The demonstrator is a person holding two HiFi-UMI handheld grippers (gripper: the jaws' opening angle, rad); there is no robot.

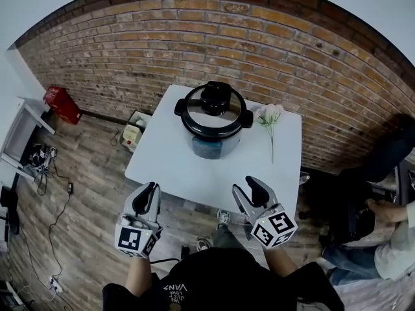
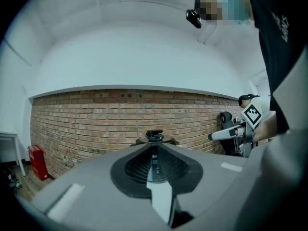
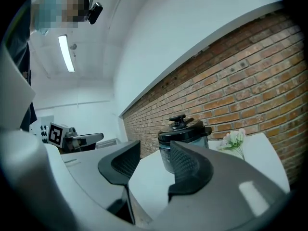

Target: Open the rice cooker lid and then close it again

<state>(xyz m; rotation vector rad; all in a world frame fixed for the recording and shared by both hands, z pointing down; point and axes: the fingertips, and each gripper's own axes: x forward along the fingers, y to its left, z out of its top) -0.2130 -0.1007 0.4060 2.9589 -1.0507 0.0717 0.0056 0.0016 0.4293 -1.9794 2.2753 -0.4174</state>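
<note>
The rice cooker (image 1: pixel 214 118) stood on the far half of the white table (image 1: pixel 188 170), close to the brick wall (image 1: pixel 311 63); its dark lid (image 1: pixel 228 116) sat flat and closed on the pot, the round knob (image 1: pixel 214 98) on top, so whatever was inside could not be seen. A small bunch of pale flowers (image 1: pixel 269 116) lay on the table just beside the cooker, on its right, stems towards the near edge.

Both grippers hung level at the near edge of the table, well apart from the cooker and touching nothing. The left gripper (image 1: pixel 150 190) had its fingers drawn almost together, only a thin slit between the pads, nothing in it; in its own view the cooker's knob showed just above the fingertips, far off. The right gripper (image 1: pixel 248 186) had its fingers apart, the gap empty; in the right gripper view the cooker stood beyond that gap and partly behind the right-hand finger (image 3: pixel 192 165), with the flowers to its right.

On the wooden floor (image 1: pixel 84 193) to the left of the table stood a red box (image 1: pixel 61 103) against the wall, its contents not visible; cables (image 1: pixel 58 219) trailed across the boards. A person (image 1: pixel 382 238) sat at the right edge of the head view.
</note>
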